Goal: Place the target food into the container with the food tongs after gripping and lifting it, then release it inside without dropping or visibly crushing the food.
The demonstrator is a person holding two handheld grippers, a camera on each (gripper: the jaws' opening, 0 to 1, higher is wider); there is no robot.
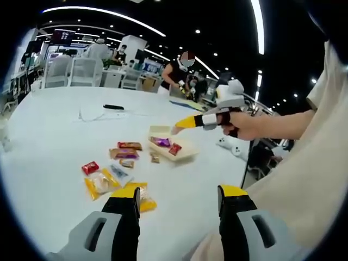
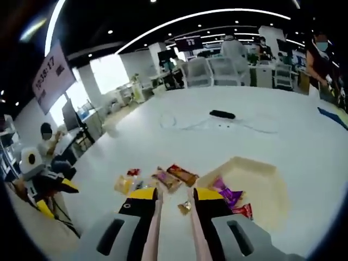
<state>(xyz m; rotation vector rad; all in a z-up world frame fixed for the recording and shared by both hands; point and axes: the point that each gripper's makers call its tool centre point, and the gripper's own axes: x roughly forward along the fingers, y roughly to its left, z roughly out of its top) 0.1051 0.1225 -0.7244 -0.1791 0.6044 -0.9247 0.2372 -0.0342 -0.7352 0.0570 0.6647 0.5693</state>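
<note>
A shallow beige tray (image 1: 185, 150) lies flat on the white bench (image 1: 54, 125), holding a purple packet (image 1: 161, 142) and a red packet (image 1: 175, 149). Loose snacks (image 1: 122, 153) lie scattered beside it; a small gold candy (image 2: 184, 206) rests between them and the tray.

Right gripper (image 2: 175, 202) clamps pink tongs (image 2: 155, 228) just beside the beige container (image 2: 272, 182); a small wrapped candy (image 2: 185, 207) lies near its rim.
</note>
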